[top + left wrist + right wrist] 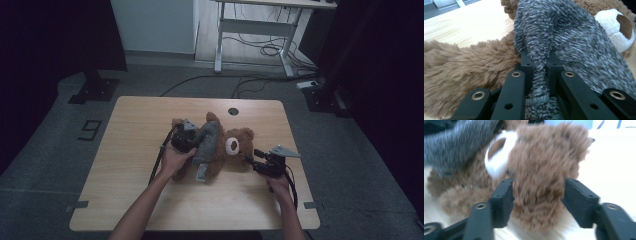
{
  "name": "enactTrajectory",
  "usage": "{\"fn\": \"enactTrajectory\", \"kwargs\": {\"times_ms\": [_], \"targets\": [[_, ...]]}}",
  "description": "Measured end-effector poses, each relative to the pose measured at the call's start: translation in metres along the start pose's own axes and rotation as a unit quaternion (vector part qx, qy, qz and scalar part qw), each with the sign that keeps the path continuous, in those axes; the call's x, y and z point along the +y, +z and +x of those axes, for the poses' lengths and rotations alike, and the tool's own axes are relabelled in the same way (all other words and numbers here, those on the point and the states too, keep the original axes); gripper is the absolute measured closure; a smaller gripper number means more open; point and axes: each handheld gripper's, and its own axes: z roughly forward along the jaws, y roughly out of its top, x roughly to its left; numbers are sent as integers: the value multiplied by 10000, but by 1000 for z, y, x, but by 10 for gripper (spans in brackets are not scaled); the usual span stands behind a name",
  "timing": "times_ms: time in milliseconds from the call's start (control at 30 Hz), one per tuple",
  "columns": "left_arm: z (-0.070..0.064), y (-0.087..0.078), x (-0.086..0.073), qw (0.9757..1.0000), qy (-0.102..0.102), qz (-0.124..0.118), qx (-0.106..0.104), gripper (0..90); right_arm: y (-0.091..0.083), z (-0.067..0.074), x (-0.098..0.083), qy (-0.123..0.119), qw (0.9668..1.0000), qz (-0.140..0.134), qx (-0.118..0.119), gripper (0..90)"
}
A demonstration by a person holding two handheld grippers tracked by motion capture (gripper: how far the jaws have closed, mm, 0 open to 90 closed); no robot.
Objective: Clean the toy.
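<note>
Teddy bear, grey garment pinched, left hand-held gripper

Teddy bear torso hidden under grey garment; right gripper view blurred.

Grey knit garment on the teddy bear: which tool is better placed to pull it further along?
Left. The left tool is already clamped on a fold of the grey garment. The right tool stands open around the teddy bear head.
</note>
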Motion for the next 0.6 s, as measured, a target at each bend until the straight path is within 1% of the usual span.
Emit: {"fn": "enactTrajectory", "kwargs": {"times_ms": [33,67,133,200,267,300,367,400,433,467,500,567,600], "targets": [[0,0,0,10000,0,0,0,802,0,0,0,0,10000,0,0,373],[0,-2,-4,10000,-29,-13,-56,802,-2,3,8,26,10000,-29,-13,321],[-2,-4,-7,10000,-32,-44,-77,801,-2,6,16,48,9999,-107,-62,283],[-3,-5,-10,9999,-31,-84,-73,801,0,9,23,112,9998,-164,-62,244],[-4,-5,-12,9999,-35,-125,-69,801,6,11,29,46,9999,-72,-124,200],[-4,-6,-13,9999,-33,-136,-72,800,9,12,31,53,9999,-26,-134,182],[-3,-6,-13,9998,-60,-138,-99,800,17,14,34,113,9999,99,-68,136],[-3,-6,-13,9998,-69,-142,-110,800,21,16,35,105,9998,180,-79,129],[-3,-6,-13,9998,-69,-142,-110,800,21,16,35,105,9998,180,-79,129],[-3,-6,-14,9998,-65,-138,-97,800,30,19,34,75,9993,336,-129,79],[-3,-6,-14,9998,-65,-138,-97,800,34,19,32,134,9991,385,-127,55],[-2,-6,-15,9997,-97,-152,-134,800,37,16,30,307,9988,382,-92,18],[-2,-6,-15,9997,-97,-152,-134,800,37,16,30,307,9988,382,-92,18]]}}
